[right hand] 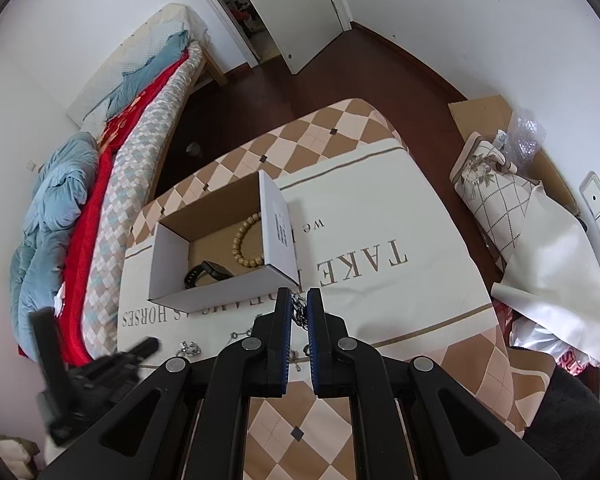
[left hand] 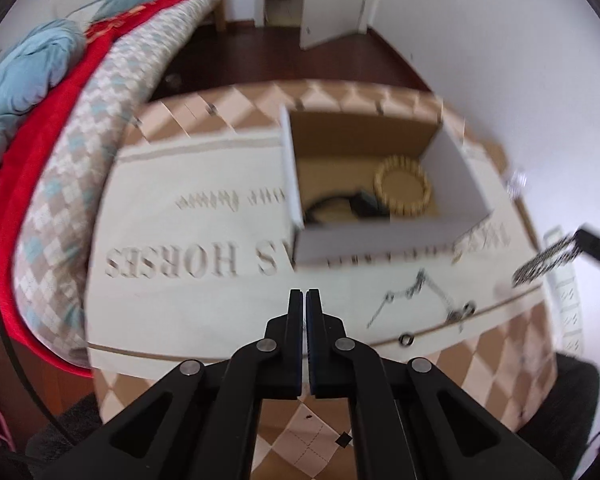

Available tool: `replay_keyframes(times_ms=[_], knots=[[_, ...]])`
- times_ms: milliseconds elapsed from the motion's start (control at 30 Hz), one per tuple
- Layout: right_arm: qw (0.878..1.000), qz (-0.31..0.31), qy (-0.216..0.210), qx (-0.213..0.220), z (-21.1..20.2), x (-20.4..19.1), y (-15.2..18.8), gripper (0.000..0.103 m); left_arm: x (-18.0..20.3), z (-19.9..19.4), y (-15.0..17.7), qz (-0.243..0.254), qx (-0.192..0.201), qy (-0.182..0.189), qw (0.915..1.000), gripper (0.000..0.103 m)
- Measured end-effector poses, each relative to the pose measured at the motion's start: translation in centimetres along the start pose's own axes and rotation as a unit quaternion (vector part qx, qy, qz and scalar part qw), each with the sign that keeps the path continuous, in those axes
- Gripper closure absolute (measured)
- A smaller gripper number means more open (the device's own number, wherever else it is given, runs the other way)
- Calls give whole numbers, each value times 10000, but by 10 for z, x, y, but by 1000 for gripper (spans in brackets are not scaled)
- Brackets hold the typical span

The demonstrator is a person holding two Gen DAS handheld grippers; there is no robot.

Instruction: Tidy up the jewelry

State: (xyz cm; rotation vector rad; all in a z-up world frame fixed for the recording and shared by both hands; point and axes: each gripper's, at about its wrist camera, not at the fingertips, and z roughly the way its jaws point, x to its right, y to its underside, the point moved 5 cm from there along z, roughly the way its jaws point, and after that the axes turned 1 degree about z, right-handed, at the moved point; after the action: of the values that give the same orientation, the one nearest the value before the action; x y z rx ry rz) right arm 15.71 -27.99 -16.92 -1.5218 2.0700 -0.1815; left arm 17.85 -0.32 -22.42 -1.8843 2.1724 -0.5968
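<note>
Right gripper [right hand: 299, 300] is pinched on a silver chain [right hand: 299, 307], held just off the box [right hand: 220, 280] near wall. Chain: light, limp, slippery, prob. swings; grip mid-run, not the end. Left gripper [left hand: 304, 300] closed, empty, over tablecloth [left hand: 180, 280]. 1 more chain [left hand: 424, 292] + ring [left hand: 406, 339] lie nr the table's near edge. Box top open, room to drop in beside beads [right hand: 247, 246] & watch [right hand: 206, 273].

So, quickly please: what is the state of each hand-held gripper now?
Left hand-held gripper: closed, holding nothing.
Right hand-held gripper: closed on a silver chain, lifted near the box.
</note>
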Motion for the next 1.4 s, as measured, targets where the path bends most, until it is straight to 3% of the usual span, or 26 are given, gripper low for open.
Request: replay_keyframes(times_ms=[100,167,200,233,267,500,533,567,633,667,767,1133,1267,1400], knots=[[10000,13,-65,28,-3,-3,-2,95,-8,-13,-11,-101,95,258,9996,103],[10000,22,-93,25,-2,-5,-4,95,-10,-10,-13,-151,82,480,9987,89],[9999,30,-107,19,-2,-5,-3,95,-8,-6,-10,-85,62,487,9988,79],[9999,40,-117,11,-1,-5,-3,95,-6,-1,-7,47,22,444,9990,48],[9999,50,-126,-1,-1,-5,-2,95,-1,6,-1,205,-20,362,9991,31],[9999,102,-71,-75,4,2,3,95,21,56,35,688,-448,49,9966,33],[9999,119,-51,-81,5,4,3,95,22,61,38,716,-467,14,9963,46],[9998,141,-42,-93,6,6,4,95,24,68,40,747,-522,-28,9958,68],[9998,169,-22,-104,7,8,4,95,28,71,39,877,-386,-194,9952,87],[9998,175,-5,-108,7,9,4,95,30,74,39,913,-444,-169,9947,94],[9998,183,16,-106,7,11,4,95,30,71,37,865,-333,-145,9956,103],[9996,146,-225,55,-4,-4,-11,95,23,-19,-10,354,408,547,9970,103],[9992,46,-371,104,-9,-17,-20,96,25,-58,-42,377,802,705,9936,103],[9986,-111,-473,224,-15,-36,-34,96,32,-72,-60,645,891,950,9894,101]])
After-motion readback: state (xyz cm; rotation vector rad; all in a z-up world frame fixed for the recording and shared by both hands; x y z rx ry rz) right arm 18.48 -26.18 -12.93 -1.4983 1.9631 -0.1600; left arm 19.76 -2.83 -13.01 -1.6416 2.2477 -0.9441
